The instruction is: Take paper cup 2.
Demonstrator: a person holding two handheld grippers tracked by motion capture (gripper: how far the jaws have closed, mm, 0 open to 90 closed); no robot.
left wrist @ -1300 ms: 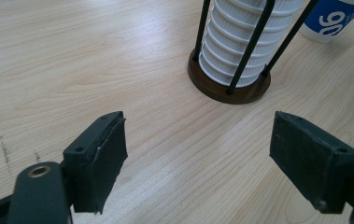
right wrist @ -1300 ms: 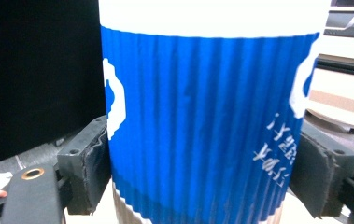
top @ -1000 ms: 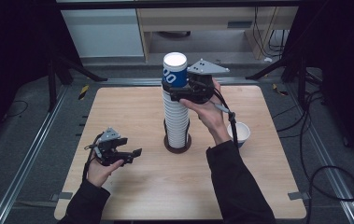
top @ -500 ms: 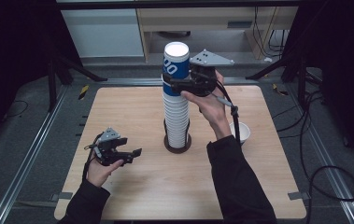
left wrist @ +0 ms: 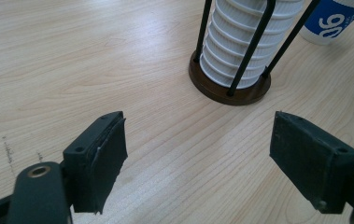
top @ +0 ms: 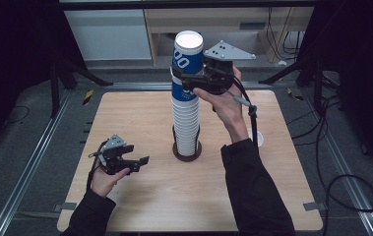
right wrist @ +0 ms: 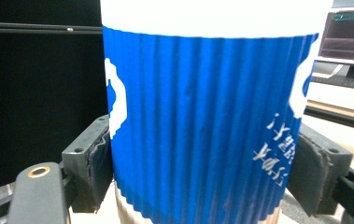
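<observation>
Up comes the blue cup point(top: 188, 59) since a second ago, rising off the stack point(top: 186, 123) in my right tongs point(top: 186, 80), while my left tongs point(top: 142, 161) sit put, low over the table point(top: 139, 113). Left gripper view: wide open, empty, facing the rack point(left wrist: 230, 91). Right gripper view: pads point(right wrist: 95, 161) clamped on the ribbed sleeve. Light, crushable paper, I'd say; grip mid-sleeve, gently.
</observation>
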